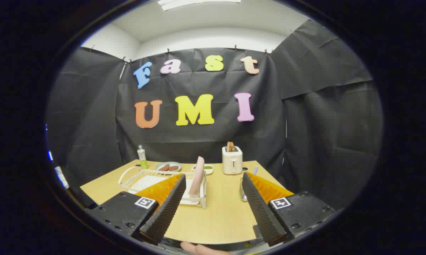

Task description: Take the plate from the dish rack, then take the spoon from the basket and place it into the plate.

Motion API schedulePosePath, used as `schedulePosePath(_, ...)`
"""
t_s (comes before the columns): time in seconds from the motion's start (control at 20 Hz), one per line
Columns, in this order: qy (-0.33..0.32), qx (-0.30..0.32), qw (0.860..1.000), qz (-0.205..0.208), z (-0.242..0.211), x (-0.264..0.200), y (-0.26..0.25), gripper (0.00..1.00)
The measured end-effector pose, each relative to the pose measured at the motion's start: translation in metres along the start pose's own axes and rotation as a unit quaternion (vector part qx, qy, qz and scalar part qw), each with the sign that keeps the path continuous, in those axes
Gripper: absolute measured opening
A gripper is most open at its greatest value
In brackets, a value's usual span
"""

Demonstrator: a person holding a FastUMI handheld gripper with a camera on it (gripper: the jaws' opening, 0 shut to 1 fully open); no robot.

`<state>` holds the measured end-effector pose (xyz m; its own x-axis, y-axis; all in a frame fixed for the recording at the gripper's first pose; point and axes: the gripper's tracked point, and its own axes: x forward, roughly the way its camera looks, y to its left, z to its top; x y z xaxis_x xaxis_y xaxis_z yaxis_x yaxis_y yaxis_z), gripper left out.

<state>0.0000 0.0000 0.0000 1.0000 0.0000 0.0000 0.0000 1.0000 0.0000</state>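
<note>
A pink plate (198, 176) stands on edge in the white wire dish rack (142, 176), just beyond my left finger. My gripper (213, 203) is open above the near part of the wooden table (218, 212), nothing between its fingers. A small metal mesh basket (243, 193) peeks out from behind my right finger; the spoon in it is hidden.
At the back of the table stand a white toaster (232, 160) with toast in it, a green plate (168, 166) holding brown food, a small white dish (208, 169) and a bottle (142, 157). A fingertip (198, 249) shows below the table's near edge.
</note>
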Motion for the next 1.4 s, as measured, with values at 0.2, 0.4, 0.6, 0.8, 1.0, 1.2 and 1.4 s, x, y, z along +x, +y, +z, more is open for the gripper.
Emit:
schedulePosePath(0.2, 0.017, 0.007, 1.000, 0.014, -0.009, 0.006, 0.006, 1.00)
schedulePosePath(0.4, 0.017, 0.000, 1.000, 0.013, -0.009, 0.011, 0.003, 1.00)
schedulePosePath(0.6, 0.015, -0.002, 1.000, 0.006, -0.010, 0.015, -0.001, 1.00)
schedulePosePath(0.8, 0.041, 0.005, 0.999, 0.021, -0.017, 0.026, 0.005, 1.00)
schedulePosePath(1.0, 0.061, -0.005, 0.997, 0.040, -0.010, 0.045, 0.016, 1.00)
schedulePosePath(1.2, 0.107, -0.026, 0.993, 0.045, -0.008, 0.081, 0.034, 1.00)
schedulePosePath(1.4, 0.166, -0.040, 0.985, 0.038, -0.005, 0.128, 0.042, 1.00)
